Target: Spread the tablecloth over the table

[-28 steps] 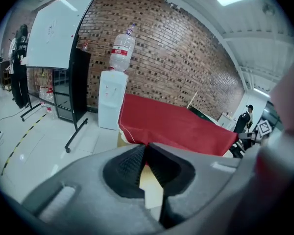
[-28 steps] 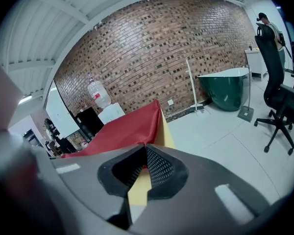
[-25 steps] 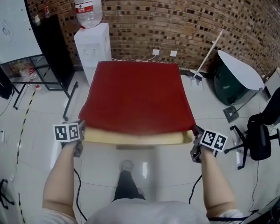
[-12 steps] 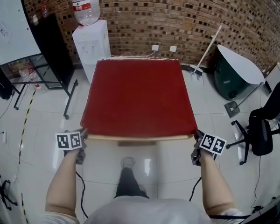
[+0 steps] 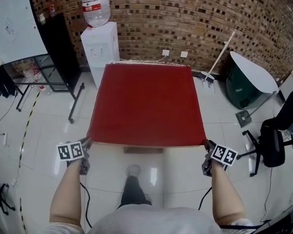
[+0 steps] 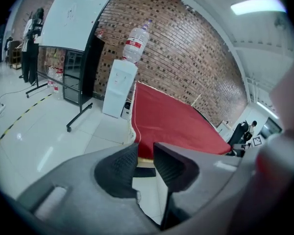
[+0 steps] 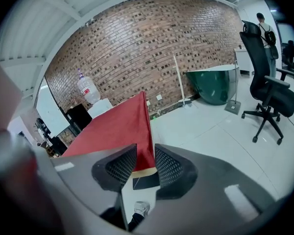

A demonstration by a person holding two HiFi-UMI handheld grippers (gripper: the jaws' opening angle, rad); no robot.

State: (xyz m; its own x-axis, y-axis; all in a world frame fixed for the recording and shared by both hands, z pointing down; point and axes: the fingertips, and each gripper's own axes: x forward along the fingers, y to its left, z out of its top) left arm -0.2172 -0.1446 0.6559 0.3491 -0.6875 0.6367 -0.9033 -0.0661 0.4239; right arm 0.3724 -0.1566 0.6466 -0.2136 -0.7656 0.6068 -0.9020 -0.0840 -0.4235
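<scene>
The red tablecloth (image 5: pixel 146 101) lies flat over the table, and its near hem hangs over the front edge. My left gripper (image 5: pixel 86 143) is at the cloth's near left corner and my right gripper (image 5: pixel 206 145) at its near right corner. In the left gripper view the jaws (image 6: pixel 145 155) are opening; the tablecloth (image 6: pixel 176 124) corner shows in the gap with no pad pressing on it. In the right gripper view the jaws (image 7: pixel 145 161) are opening too, and the tablecloth (image 7: pixel 120 124) corner hangs free between the pads.
A white water dispenser (image 5: pixel 100 45) stands behind the table's far left corner. A whiteboard (image 5: pixel 14 23) and a black rack (image 5: pixel 58 52) stand at the left. A green tub (image 5: pixel 241 84), a broom (image 5: pixel 219 55) and a black office chair (image 5: pixel 278 135) are at the right.
The cloth's near edge came down over the table's tan front edge, which is now covered. Both grippers moved toward me and lower.
</scene>
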